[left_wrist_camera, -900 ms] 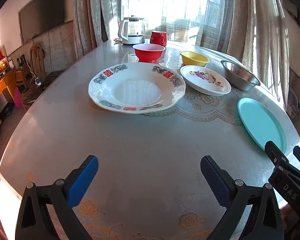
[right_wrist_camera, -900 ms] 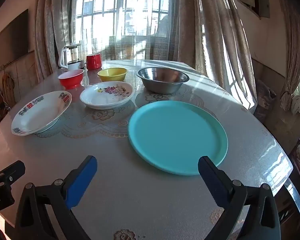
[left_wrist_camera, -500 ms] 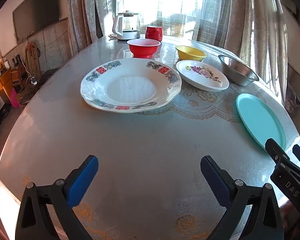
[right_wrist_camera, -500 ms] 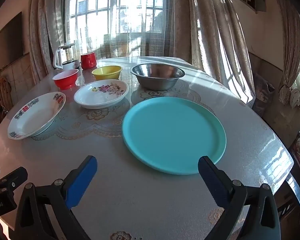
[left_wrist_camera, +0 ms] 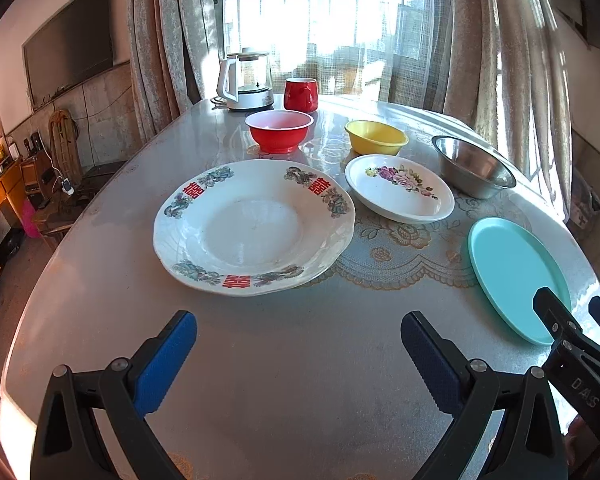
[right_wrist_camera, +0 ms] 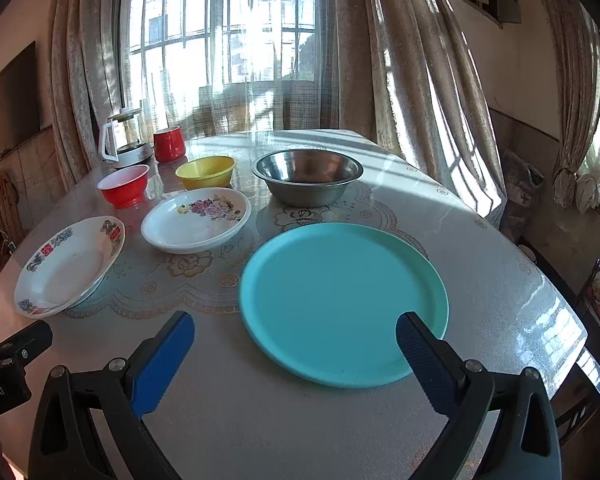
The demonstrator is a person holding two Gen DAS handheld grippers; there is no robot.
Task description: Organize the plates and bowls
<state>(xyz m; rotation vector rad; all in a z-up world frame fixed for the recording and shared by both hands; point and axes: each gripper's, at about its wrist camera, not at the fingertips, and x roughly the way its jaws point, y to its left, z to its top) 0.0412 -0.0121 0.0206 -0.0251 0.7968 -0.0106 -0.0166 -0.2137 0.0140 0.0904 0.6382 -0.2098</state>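
A large white plate [left_wrist_camera: 252, 228] with red characters lies ahead of my left gripper [left_wrist_camera: 298, 340], which is open and empty above the table. A teal plate [right_wrist_camera: 342, 300] lies just ahead of my right gripper [right_wrist_camera: 294, 338], also open and empty; its right finger overlaps the plate's near rim in view. Behind stand a small flowered plate [right_wrist_camera: 196, 220], a red bowl [right_wrist_camera: 124, 186], a yellow bowl [right_wrist_camera: 206, 172] and a steel bowl [right_wrist_camera: 308, 176]. The teal plate [left_wrist_camera: 516, 276] and the right gripper's tips [left_wrist_camera: 572, 316] show at the right of the left wrist view.
A glass kettle [left_wrist_camera: 246, 80] and a red mug [left_wrist_camera: 300, 94] stand at the table's far edge by the curtained window. The round table [left_wrist_camera: 300, 380] has a lace-patterned mat [right_wrist_camera: 204, 280] under its clear cover. A chair [right_wrist_camera: 596, 308] stands at the right.
Both grippers have moved forward a little toward the dishes and tilted up slightly. The plates sit closer to the fingers. Jaws stay open; no dish has moved.
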